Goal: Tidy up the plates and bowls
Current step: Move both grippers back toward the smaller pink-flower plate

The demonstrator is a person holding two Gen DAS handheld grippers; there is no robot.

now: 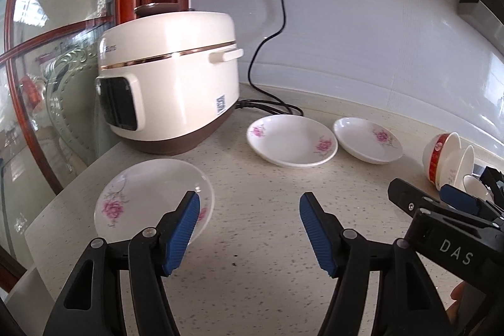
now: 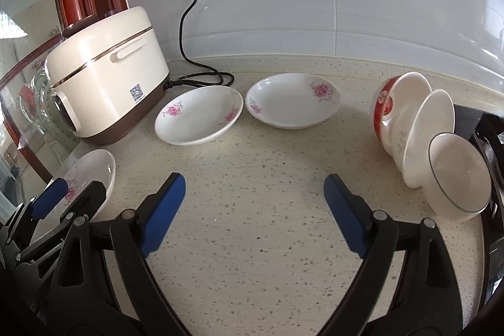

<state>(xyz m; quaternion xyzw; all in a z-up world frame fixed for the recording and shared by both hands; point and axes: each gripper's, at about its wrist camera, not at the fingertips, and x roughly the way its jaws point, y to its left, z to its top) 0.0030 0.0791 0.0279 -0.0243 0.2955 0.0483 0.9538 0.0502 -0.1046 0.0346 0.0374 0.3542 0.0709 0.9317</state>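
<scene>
Three white plates with pink flowers lie on the speckled counter: one near the left edge (image 1: 148, 194) (image 2: 91, 169) and two side by side further back (image 1: 291, 140) (image 1: 367, 139) (image 2: 201, 115) (image 2: 293, 99). At the right, three bowls lean on their sides in a row: a red-banded one (image 2: 390, 103), a white one (image 2: 431, 128) and a white one with a thin dark rim (image 2: 456, 175). My left gripper (image 1: 249, 196) is open over bare counter, its left finger above the near plate's rim. My right gripper (image 2: 253, 178) is open and empty, left of the bowls.
A cream rice cooker (image 1: 167, 77) (image 2: 104, 74) stands at the back left, its black cord (image 1: 267, 52) running up to wall sockets. A glass pane in a red wooden frame (image 1: 47, 115) bounds the left side. Something dark (image 2: 491, 153) sits behind the bowls at the right edge.
</scene>
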